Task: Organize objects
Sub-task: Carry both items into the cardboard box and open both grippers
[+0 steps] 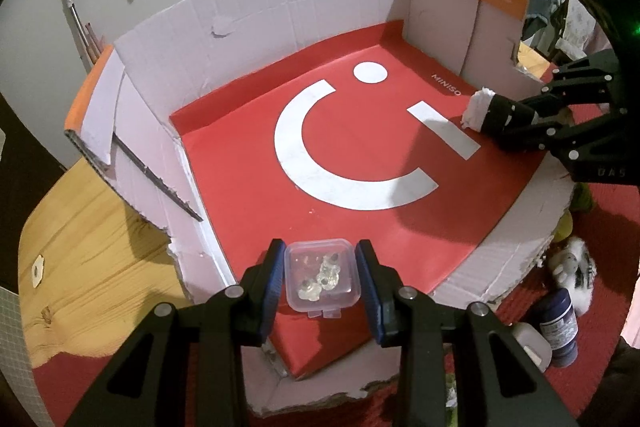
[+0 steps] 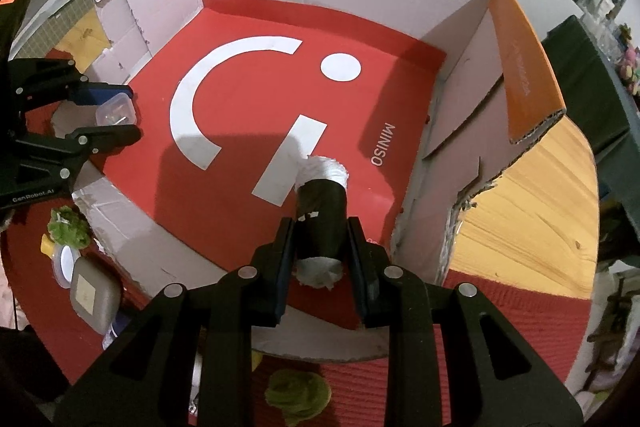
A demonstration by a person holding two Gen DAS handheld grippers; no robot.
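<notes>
A small clear plastic box with a snap lid is seen at the bottom middle of the left wrist view. Little shiny bits with dark dots are seen inside it. The box is held between the blue pads of the left gripper, and the pads are pressed on its two sides. It is held low over the near edge of the red sheet, but it cannot be told if it is touching the sheet.

A black roll is seen at the bottom middle of the right wrist view. White crumpled stuff is stuck out of both of its ends. The roll is clamped between the two fingers of the right gripper, with its far end pointed into the frame. The far end is held just over the white stripe on the red sheet.

Both things are held inside a big cardboard box. Its walls are white with orange edges, and its near wall is torn low. A big white smile shape and the word MINISO are printed on the red sheet at its bottom.

The left gripper is reached in over the torn near wall. The right gripper is reached in from the right side of the left wrist view. The two grippers are kept well apart.

The cardboard box is set on a wooden table. A dark blue bottle is seen at the lower right of the left wrist view, outside the box.
</notes>
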